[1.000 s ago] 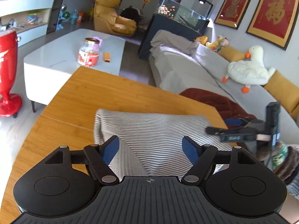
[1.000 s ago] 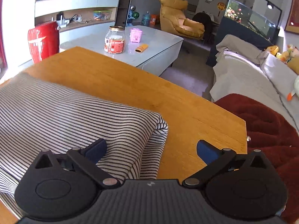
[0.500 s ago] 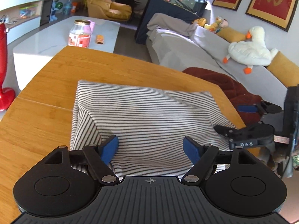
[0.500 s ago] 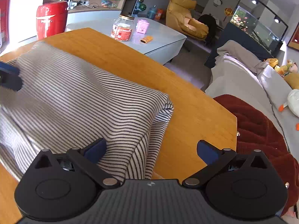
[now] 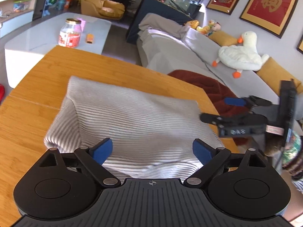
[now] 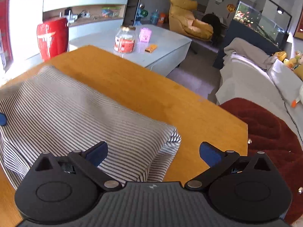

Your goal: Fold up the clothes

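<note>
A folded black-and-white striped garment (image 5: 136, 121) lies on the wooden table (image 5: 37, 87); it also shows in the right wrist view (image 6: 79, 117). My left gripper (image 5: 152, 149) is open above the garment's near edge, holding nothing. My right gripper (image 6: 153, 154) is open over the garment's right edge and the bare table (image 6: 151, 94), holding nothing. The right gripper also shows in the left wrist view (image 5: 219, 109) at the garment's right side, jaws apart. One blue pad of the left gripper (image 6: 2, 118) shows at the left edge of the right wrist view.
A dark red blanket (image 6: 274, 136) lies beyond the table's right edge. A grey sofa (image 5: 170, 49) with a plush goose (image 5: 240, 54) stands behind. A white coffee table (image 6: 161, 47) holds a jar (image 6: 125, 41). A red stool (image 6: 51, 37) stands at the far left.
Both grippers have pulled back and risen slightly from the garment, both staying open. The garment lies folded in the same place; the view is motion-blurred.
</note>
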Available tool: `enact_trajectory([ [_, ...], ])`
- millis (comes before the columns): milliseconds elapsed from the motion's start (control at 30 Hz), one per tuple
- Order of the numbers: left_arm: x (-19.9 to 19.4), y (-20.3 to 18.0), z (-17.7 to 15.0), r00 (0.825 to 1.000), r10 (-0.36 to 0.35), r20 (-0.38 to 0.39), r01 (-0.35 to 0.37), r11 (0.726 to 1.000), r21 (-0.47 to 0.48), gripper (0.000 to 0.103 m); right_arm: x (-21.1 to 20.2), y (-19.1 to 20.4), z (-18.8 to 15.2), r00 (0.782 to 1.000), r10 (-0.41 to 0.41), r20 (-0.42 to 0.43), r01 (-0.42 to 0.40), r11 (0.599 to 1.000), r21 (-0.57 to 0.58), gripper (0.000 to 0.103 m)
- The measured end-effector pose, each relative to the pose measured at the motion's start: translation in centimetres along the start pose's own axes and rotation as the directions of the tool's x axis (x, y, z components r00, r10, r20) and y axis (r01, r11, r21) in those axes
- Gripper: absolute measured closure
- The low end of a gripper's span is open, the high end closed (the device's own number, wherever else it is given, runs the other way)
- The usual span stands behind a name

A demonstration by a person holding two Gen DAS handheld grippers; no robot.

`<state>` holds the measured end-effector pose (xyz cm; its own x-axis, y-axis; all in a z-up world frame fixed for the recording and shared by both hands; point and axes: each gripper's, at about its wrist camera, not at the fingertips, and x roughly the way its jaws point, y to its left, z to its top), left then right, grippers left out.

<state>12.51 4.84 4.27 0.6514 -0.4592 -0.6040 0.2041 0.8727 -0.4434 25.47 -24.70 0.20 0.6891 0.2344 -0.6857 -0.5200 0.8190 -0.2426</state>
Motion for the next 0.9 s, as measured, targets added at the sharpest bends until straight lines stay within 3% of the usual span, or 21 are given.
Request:
enact_trajectory([
  [133, 1.3, 0.6, -0.9, 0.999, 0.013, -0.050, -0.013, 1.000, -0.007, 0.008, 0.1, 1.2, -1.4, 0.999, -0.041, 0.009, 0.042, 0.995, -0.092, 0.000],
  [300, 3.3, 2.0, -0.2, 0.999, 0.018, -0.049, -0.019, 0.999, -0.026, 0.007, -0.9, 3.1, -3.2, 0.996, -0.091, 0.026, 0.094, 0.975, -0.203, 0.000],
  [367, 4.0, 2.1, 0.5, 0.999, 0.031, -0.044, -0.032, 0.999, -0.015, 0.006, -1.8, 3.8, -3.7, 0.996, -0.093, 0.016, 0.094, 0.977, -0.189, 0.000],
  [467, 5.2, 2.5, 1.6, 0.999, 0.049, -0.023, -0.048, 0.999, 0.015, 0.006, -2.8, 4.8, -4.2, 0.998, -0.056, -0.007, 0.054, 0.990, -0.131, 0.000],
  [567, 6.2, 2.8, 2.7, 0.997, 0.071, 0.002, -0.071, 0.997, 0.017, 0.006, -3.4, 5.6, -4.6, 0.999, 0.038, -0.029, -0.040, 0.998, -0.048, 0.000],
  [667, 6.4, 2.8, 3.2, 0.996, 0.093, 0.009, -0.093, 0.996, 0.011, 0.006, -3.4, 5.8, -4.9, 0.997, 0.070, -0.043, -0.069, 0.997, 0.033, 0.000],
  [833, 4.1, 1.3, 2.4, 0.992, 0.122, 0.035, -0.124, 0.991, 0.053, 0.006, -3.0, 4.2, -5.6, 0.989, 0.143, -0.049, -0.135, 0.982, 0.131, 0.000],
  [900, 2.9, 0.8, 1.7, 0.995, 0.092, 0.043, -0.094, 0.994, 0.054, 0.006, -2.6, 3.2, -5.6, 0.979, 0.190, -0.071, -0.174, 0.967, 0.186, 0.000],
])
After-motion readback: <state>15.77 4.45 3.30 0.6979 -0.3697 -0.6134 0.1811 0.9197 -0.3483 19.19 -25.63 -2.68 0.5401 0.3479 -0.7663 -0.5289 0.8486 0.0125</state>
